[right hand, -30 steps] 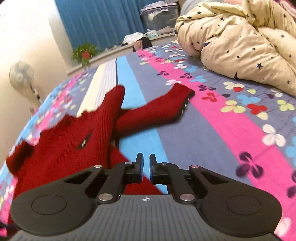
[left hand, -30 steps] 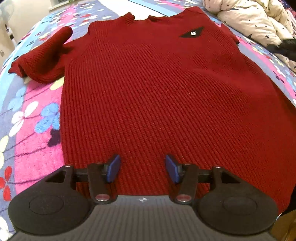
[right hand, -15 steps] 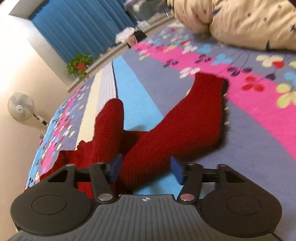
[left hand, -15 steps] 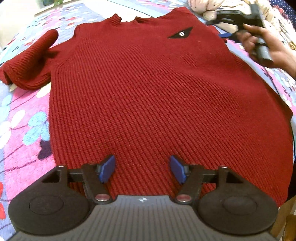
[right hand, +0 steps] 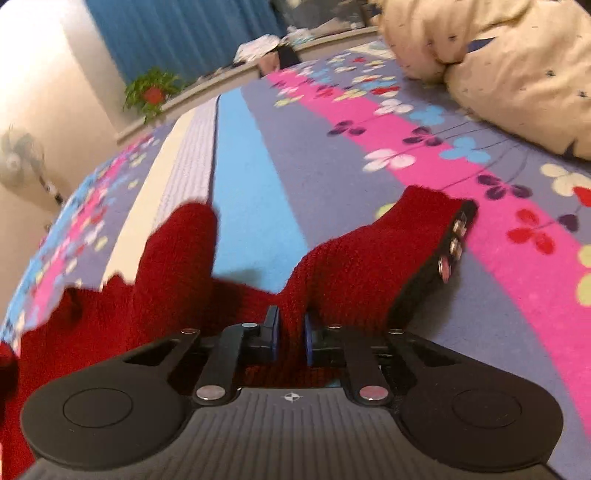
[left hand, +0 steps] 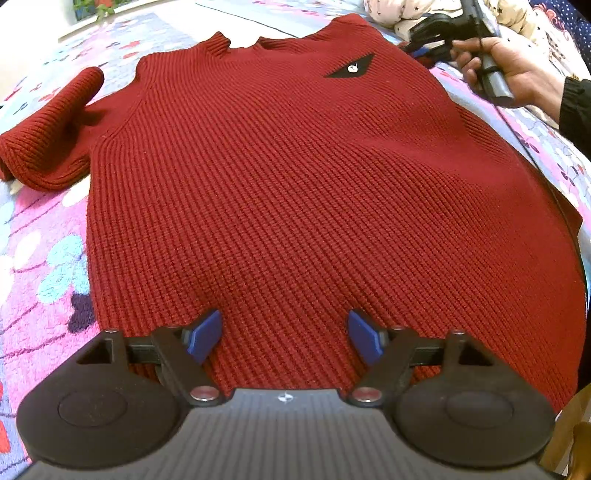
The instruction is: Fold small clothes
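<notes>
On the flowered bedspread [left hand: 33, 236] a dark red knit sweater [left hand: 295, 177] lies flat, front up, its hem nearest the left gripper [left hand: 285, 336] and its collar at the far end. That gripper hangs over the hem with its blue pads [left hand: 204, 335] wide apart; its jaws have just been opening, and the knit lies below them, ungripped. One sleeve [left hand: 51, 133] sticks out to the left side of the body, lying on the bedspread. A small black patch with a pale button [left hand: 351, 69] sits on the chest.

At the far right corner of the sweater, the person's right hand [left hand: 517, 70] holds the right gripper [right hand: 290, 341], whose jaws have just been closing and now stand narrow, pinching a fold of the other sleeve [right hand: 369, 254] where it meets the body. That sleeve runs away from the jaws across the blue and pink stripes (its cuff [right hand: 456, 240] shows a dark edge with small shiny studs).

A cream quilt with stars [right hand: 498, 62] is heaped beyond, well apart from the sleeve. Further back stand blue curtains [right hand: 177, 33], a potted plant [right hand: 153, 92] and a fan [right hand: 18, 158].
</notes>
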`<state>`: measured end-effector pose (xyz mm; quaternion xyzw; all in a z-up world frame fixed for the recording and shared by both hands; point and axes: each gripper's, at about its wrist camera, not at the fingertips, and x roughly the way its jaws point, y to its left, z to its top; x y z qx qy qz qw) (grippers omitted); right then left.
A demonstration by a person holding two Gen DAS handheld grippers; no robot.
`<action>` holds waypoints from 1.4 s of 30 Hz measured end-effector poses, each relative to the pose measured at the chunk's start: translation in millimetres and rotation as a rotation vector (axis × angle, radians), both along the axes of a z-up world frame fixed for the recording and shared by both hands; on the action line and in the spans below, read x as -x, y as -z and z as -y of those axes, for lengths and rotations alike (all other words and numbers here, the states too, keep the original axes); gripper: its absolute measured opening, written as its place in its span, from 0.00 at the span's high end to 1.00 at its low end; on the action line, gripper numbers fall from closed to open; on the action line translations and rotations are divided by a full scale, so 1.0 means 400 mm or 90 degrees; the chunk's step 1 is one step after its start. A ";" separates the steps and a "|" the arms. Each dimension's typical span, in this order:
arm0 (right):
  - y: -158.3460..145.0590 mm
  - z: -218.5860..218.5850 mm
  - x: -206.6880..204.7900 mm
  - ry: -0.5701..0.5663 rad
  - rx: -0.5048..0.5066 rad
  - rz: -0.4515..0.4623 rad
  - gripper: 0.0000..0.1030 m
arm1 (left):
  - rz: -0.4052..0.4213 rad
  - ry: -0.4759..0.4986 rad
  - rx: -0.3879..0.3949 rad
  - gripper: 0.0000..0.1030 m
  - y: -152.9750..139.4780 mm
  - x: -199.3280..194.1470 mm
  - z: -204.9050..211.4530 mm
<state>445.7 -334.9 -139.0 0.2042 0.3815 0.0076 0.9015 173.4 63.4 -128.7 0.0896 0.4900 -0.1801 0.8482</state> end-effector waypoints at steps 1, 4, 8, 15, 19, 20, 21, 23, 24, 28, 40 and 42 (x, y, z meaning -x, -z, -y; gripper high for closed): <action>-0.013 0.019 0.006 0.015 0.002 0.016 0.88 | 0.001 0.000 -0.001 0.22 -0.001 0.002 0.001; -0.092 0.126 0.047 0.097 0.013 0.130 0.89 | 0.004 0.000 -0.002 0.22 -0.003 0.002 0.000; -0.114 0.299 0.151 0.296 0.084 0.265 0.89 | 0.005 0.001 -0.002 0.22 -0.003 0.003 0.000; 0.106 0.477 0.209 0.450 -0.050 0.042 0.50 | 0.004 0.001 -0.002 0.22 -0.004 0.002 -0.001; 0.092 0.478 0.224 0.491 -0.069 0.041 0.34 | 0.004 0.002 -0.002 0.22 -0.005 0.001 -0.001; 0.087 0.479 0.224 0.504 -0.073 0.042 0.34 | 0.004 0.001 -0.002 0.22 -0.005 0.001 -0.001; 0.077 0.479 0.228 0.521 -0.065 0.048 0.34 | 0.003 0.001 -0.002 0.22 -0.004 0.001 -0.001; 0.054 0.465 0.223 0.535 -0.029 0.072 0.33 | 0.003 0.001 -0.002 0.22 -0.005 0.001 -0.002; 0.038 0.458 0.213 0.525 -0.007 0.089 0.33 | 0.003 0.001 -0.002 0.22 -0.004 0.001 -0.001; 0.035 0.415 0.103 0.375 0.106 0.029 0.24 | 0.005 0.002 -0.002 0.22 -0.005 0.003 -0.002; 0.099 0.469 0.260 0.676 0.122 -0.038 0.46 | 0.003 0.003 -0.003 0.22 -0.006 0.000 0.000; 0.113 0.494 0.269 0.676 0.078 -0.037 0.43 | 0.004 0.002 -0.003 0.22 -0.006 0.002 0.002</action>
